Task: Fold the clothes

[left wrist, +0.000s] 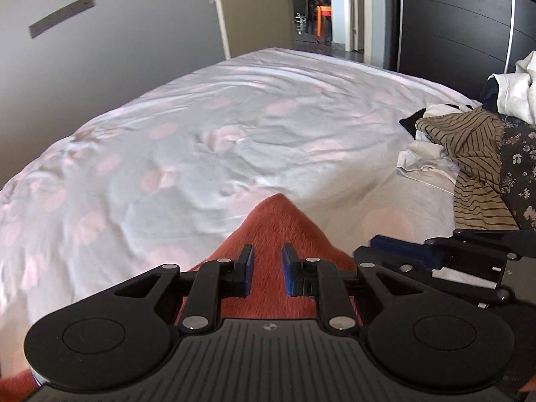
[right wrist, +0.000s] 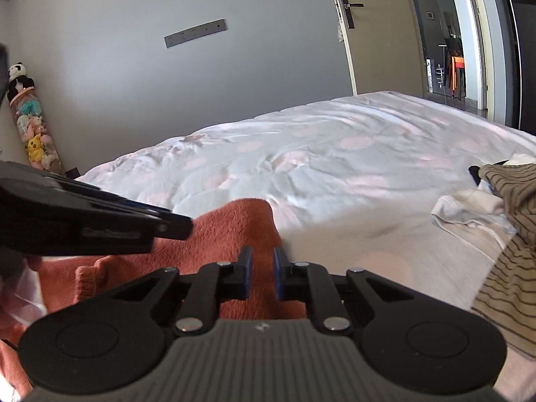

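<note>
A rust-orange fleece garment [left wrist: 278, 221] runs between the pads of my left gripper [left wrist: 267, 251], which is shut on it above the bed. In the right wrist view the same garment [right wrist: 234, 221] passes between the pads of my right gripper [right wrist: 260, 254], also shut on it. The two grippers are close side by side: the right one shows at the right edge of the left wrist view [left wrist: 435, 258], and the left one shows at the left of the right wrist view [right wrist: 100, 221]. A ribbed cuff [right wrist: 88, 281] hangs at lower left.
The bed [left wrist: 201, 134] has a wrinkled white cover with pink dots. A pile of clothes lies at its right: a striped tan top [left wrist: 469, 140], a dark floral piece [left wrist: 519, 164], white garments [left wrist: 425, 164]. A grey wall and an open doorway [left wrist: 315, 6] lie beyond.
</note>
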